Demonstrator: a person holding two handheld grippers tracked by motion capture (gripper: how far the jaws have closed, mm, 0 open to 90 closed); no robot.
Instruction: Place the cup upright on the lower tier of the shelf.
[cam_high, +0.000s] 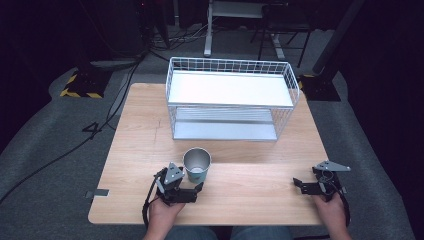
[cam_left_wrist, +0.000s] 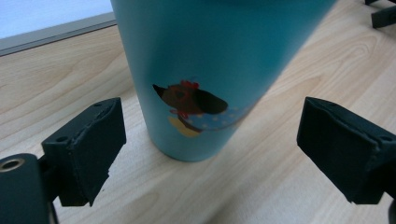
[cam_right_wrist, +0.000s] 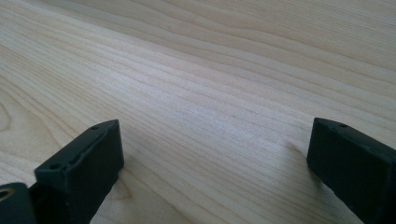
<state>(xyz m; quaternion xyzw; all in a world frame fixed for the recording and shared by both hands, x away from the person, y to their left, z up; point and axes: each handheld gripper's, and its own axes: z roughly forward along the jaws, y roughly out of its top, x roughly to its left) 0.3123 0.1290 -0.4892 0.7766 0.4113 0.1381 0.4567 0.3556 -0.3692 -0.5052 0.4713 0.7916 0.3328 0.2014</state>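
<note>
A teal metal cup (cam_high: 196, 165) with a cartoon print stands upright and empty near the table's front, left of centre. My left gripper (cam_high: 186, 186) sits just in front of it, held low by a hand. In the left gripper view the cup (cam_left_wrist: 205, 70) rises between the two black jaws, and a gap shows on each side, so the left gripper (cam_left_wrist: 210, 140) is open around it without touching. At the front right, my right gripper (cam_high: 308, 180) rests in the other hand. My right gripper (cam_right_wrist: 212, 154) is open over bare wood.
A white two-tier wire rack (cam_high: 230, 65) stands at the back of the wooden table (cam_high: 140, 150), its open side facing the cup. Dark floor, cables and chair legs lie beyond the table's far edge.
</note>
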